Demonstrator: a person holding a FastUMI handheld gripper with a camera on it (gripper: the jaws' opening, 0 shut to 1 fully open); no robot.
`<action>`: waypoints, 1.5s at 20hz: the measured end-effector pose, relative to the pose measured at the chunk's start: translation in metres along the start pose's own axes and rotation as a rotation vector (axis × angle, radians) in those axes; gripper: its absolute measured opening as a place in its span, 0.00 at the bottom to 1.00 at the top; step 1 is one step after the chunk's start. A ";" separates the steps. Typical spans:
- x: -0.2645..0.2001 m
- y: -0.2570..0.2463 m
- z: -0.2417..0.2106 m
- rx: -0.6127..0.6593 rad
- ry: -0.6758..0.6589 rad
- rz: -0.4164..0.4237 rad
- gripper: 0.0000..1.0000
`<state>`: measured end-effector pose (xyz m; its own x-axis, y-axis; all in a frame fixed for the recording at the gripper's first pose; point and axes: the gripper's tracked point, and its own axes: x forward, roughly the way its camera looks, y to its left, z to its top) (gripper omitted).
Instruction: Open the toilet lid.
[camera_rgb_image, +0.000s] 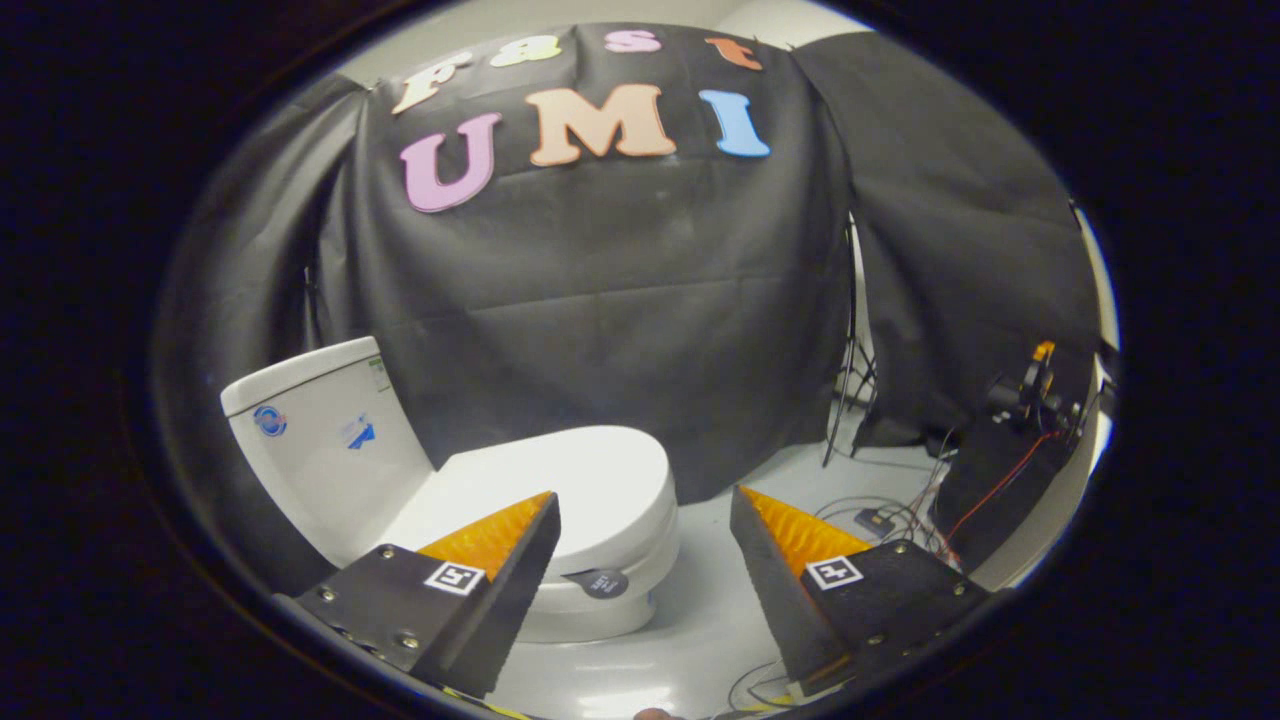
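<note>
gripper (645, 515) released, fingers spread wide, nothing between them but open air and floor. toilet lid (575, 480) down flat on the bowl, just beyond the left finger; its rounded front edge sits ahead of that fingertip. tank (320, 440) behind the lid, close to the black cloth wall (620, 300). pale floor (720, 600) open ahead of the right finger. cables (900, 510) and a dark stand (1010, 460) further right, well apart from the toilet.

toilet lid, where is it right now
In the gripper view the toilet lid lies closed on the bowl, just beyond the open tool's left finger, with the tank behind it.
</note>
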<state>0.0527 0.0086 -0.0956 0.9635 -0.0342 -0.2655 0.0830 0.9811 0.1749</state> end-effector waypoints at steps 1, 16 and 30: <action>0.006 -0.001 -0.010 0.025 0.032 -0.006 1.00; 0.073 0.018 -0.142 0.327 0.355 0.014 0.89; 0.100 0.051 -0.155 0.721 0.409 0.212 0.58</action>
<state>0.1141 0.0852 -0.2602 0.8206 0.3439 -0.4564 0.1867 0.5935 0.7829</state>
